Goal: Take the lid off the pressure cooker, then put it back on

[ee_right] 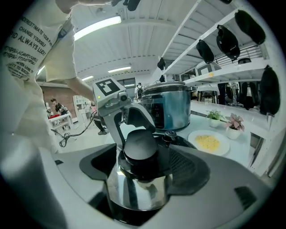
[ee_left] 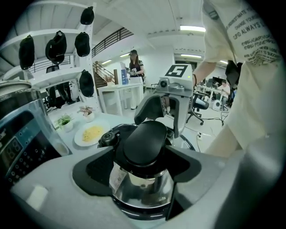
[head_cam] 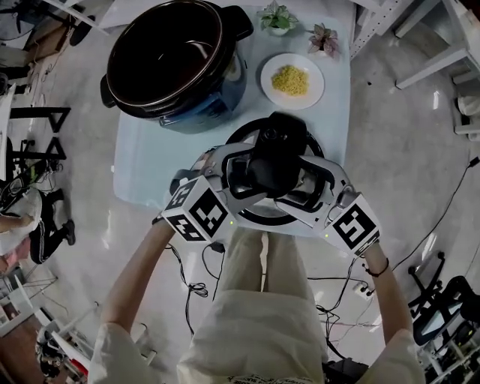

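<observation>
The pressure cooker (head_cam: 176, 64) stands open at the table's back left, its dark inner pot empty. Its round black lid (head_cam: 306, 140) is over the table's front edge, apart from the cooker; I cannot tell whether it rests there. My left gripper (head_cam: 241, 178) and right gripper (head_cam: 309, 184) press on the lid's black handle (head_cam: 274, 159) from opposite sides. In the left gripper view the grey jaws of the left gripper (ee_left: 143, 175) close around the handle (ee_left: 145, 142). The right gripper view shows the right gripper (ee_right: 140, 179) clasping the same handle (ee_right: 139, 146).
A white plate of yellow food (head_cam: 292, 79) lies right of the cooker, just behind the lid. Two small potted plants (head_cam: 278, 18) stand at the table's back edge. Cables (head_cam: 196, 279) run over the floor near my legs. Shelves (ee_right: 232, 53) rise at the right.
</observation>
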The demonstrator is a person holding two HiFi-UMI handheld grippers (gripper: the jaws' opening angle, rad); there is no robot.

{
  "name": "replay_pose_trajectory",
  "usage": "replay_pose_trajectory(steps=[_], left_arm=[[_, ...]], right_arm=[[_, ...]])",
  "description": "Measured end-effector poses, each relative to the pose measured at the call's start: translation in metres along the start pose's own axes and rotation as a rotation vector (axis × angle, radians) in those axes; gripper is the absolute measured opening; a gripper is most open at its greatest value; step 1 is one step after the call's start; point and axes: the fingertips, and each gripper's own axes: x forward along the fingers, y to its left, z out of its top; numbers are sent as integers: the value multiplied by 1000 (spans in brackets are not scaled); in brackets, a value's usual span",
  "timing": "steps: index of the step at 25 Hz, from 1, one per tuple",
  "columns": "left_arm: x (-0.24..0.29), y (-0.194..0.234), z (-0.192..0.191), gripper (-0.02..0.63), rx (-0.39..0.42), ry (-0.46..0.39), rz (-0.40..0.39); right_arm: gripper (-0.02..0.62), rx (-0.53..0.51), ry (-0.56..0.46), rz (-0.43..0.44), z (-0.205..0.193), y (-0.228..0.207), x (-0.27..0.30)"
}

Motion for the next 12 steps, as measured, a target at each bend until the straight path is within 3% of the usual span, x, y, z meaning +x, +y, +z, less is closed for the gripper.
replay_pose_trajectory(steps=[8,12], left_arm=[[10,-10,7,342,138,21,-87],[11,-12,7,341,155,27,-125]], right_arm=[[351,-59,14,29,-2,0,13],[345,-64,38,50,-4,3,14]])
